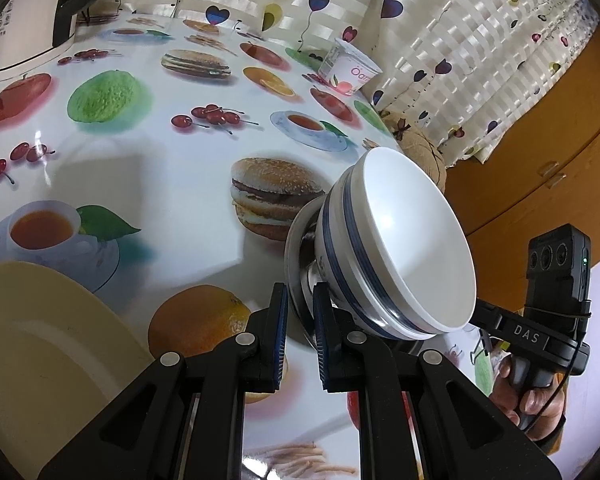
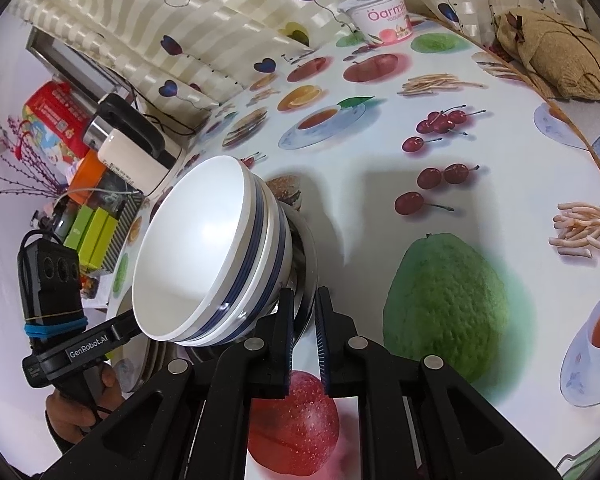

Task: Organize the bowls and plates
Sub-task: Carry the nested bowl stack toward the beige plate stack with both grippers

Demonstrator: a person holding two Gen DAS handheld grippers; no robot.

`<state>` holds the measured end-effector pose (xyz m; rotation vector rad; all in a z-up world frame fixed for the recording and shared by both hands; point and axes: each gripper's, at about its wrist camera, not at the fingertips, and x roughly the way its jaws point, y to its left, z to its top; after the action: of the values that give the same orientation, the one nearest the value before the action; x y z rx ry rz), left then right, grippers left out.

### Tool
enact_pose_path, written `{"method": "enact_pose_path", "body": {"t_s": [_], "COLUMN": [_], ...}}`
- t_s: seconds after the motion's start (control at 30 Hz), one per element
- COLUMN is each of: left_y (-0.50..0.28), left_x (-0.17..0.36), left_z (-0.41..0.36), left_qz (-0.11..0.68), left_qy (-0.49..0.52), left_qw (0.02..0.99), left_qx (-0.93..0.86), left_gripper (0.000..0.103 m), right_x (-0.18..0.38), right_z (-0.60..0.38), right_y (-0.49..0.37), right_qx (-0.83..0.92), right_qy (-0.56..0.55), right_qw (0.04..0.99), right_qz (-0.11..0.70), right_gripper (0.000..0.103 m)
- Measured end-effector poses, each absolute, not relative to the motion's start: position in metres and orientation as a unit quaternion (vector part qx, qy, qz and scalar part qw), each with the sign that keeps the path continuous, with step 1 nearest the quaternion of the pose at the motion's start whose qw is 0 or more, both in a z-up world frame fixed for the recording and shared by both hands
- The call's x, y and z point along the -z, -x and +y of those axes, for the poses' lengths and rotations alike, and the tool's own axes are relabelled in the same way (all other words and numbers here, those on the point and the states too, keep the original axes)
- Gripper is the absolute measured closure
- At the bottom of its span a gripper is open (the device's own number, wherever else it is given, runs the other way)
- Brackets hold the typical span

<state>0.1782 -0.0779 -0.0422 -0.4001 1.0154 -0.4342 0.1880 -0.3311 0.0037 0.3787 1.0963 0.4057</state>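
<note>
Both your tongs, left [image 1: 300, 320] and right [image 2: 303, 320], clamp opposite rims of the steel plate [image 1: 296, 236], carrying the tilted stacked bowls [image 1: 396, 240] between them above the worktop [image 1: 148, 160], cream plate [image 1: 40, 340] lower left.

White bowls [image 1: 396, 240] (blue-banded), cream plate [image 1: 40, 344], fruit-printed tablecloth [image 1: 172, 168].

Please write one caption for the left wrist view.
Left gripper clamps the steel plate carrying white blue-striped stacked bowls above the fruit-print tablecloth.

Two stacked bowls [image 1: 396, 240], one steel plate [image 1: 298, 248], one cream plate [image 1: 40, 352], one yogurt cup [image 1: 350, 66].
</note>
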Motion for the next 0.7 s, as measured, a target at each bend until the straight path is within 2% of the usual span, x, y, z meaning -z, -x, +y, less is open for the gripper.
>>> {"method": "enact_pose_path", "body": {"t_s": [0.7], "left_y": [-0.163], "left_x": [0.027], "left_z": [-0.069], "left_qz": [0.462], "left_qy": [0.186], "left_qw": [0.843], "left_qx": [0.203], "left_gripper": [0.091], "right_x": [-0.02], "right_z": [-0.319], "right_y": [-0.181], "right_qx": [-0.195], "right_qy": [-0.162], "right_qw": [0.825], "right_qz": [0.505], "right_gripper": [0.093]}}
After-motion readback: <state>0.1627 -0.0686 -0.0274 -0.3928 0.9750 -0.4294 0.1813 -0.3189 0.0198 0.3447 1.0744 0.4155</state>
